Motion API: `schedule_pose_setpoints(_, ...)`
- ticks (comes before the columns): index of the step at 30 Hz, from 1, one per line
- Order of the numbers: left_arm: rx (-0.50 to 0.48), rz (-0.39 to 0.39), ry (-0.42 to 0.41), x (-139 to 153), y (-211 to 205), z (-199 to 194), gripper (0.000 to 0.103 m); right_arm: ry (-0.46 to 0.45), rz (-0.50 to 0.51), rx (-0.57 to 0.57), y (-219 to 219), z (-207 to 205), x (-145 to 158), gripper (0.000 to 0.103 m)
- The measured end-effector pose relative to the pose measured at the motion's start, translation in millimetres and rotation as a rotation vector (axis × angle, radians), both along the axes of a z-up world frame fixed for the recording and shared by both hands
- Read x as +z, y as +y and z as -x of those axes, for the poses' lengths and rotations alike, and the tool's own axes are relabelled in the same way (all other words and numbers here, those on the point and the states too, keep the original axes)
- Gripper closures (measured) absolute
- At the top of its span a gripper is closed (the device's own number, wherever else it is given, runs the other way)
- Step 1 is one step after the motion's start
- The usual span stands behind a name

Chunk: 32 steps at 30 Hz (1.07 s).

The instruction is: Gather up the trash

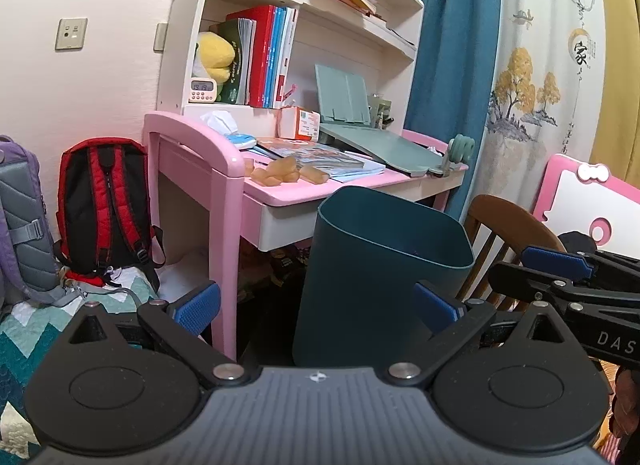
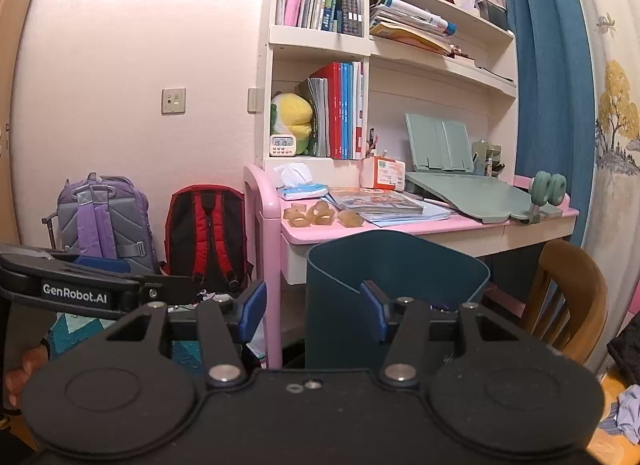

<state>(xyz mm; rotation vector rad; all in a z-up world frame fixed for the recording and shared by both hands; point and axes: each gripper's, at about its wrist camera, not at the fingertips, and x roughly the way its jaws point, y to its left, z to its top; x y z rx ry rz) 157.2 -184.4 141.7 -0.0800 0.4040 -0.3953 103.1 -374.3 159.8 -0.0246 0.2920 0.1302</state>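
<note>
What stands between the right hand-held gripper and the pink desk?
The dark teal plastic bin stands there, before the pink desk and beyond the right hand-held gripper, in the right wrist view.

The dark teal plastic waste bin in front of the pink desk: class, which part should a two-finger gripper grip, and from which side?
Grip the thin upper rim of the dark teal plastic waste bin, from above on the near side. Its body looks too wide for the jaws, but it stands upright with an open top, so one finger can slip inside and one outside. The pink desk crowds its far side.
</note>
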Motion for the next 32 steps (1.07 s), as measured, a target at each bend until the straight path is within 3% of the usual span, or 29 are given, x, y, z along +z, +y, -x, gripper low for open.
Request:
schedule_pose_setpoints(15,0.018,-0.02,-0.022,-11.0,5.5,6.8,0.0,0.015,-0.027,-0.009,3.5,1.2,-5.9,0.051)
schedule_pose_setpoints(32,0.008,0.03,0.026,-21.4,16.6,1.7,0.0,0.045,-0.025,-0.009,9.7,-3.3,-11.1,0.051)
